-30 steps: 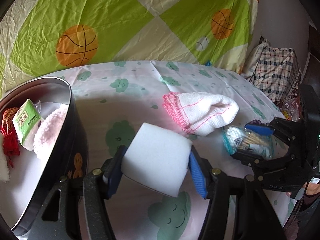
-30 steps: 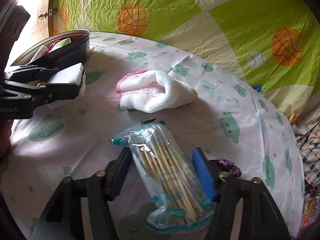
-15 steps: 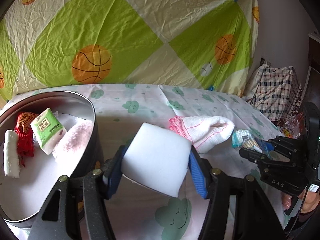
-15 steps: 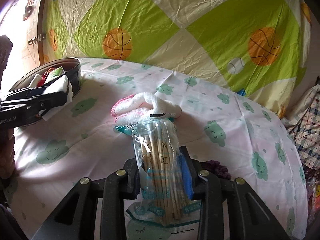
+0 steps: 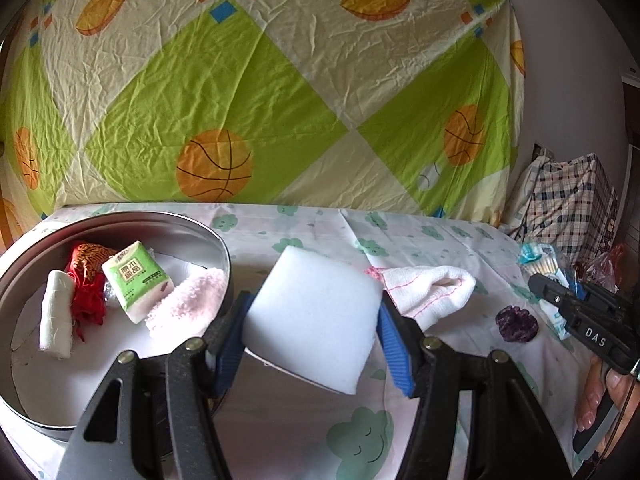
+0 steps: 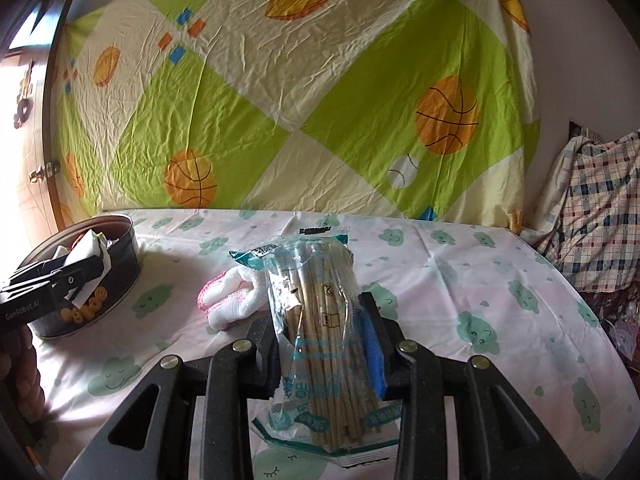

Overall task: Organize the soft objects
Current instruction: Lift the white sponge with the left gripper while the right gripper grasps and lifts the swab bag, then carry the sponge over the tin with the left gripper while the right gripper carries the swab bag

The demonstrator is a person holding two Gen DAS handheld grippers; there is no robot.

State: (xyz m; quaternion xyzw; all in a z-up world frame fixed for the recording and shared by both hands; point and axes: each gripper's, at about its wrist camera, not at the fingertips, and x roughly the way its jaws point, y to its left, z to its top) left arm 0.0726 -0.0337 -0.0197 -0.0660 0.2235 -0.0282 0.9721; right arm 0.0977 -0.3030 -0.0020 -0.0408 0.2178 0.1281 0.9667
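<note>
Round tin (image 5: 224,248) at the table's left edge already holds tissue pack (image 5: 138,280) and pink cloth (image 5: 186,306). Left gripper (image 5: 312,316) clamps white sponge (image 5: 312,312), lifted beside the tin. Right gripper (image 6: 320,344), just closed, pinches swab bag (image 6: 316,320) above the table. Folded towel (image 5: 432,288) and purple scrunchie (image 5: 516,322) remain mid-table.

Soft daylight, blown-out glare at left, sharp focus, fisheye bending, dark corners

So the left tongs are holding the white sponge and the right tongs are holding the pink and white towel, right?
Not quite. The left tongs do hold the white sponge, but the right tongs grip the bag of cotton swabs. The right wrist view shows the pink and white towel lying on the table behind the bag.
</note>
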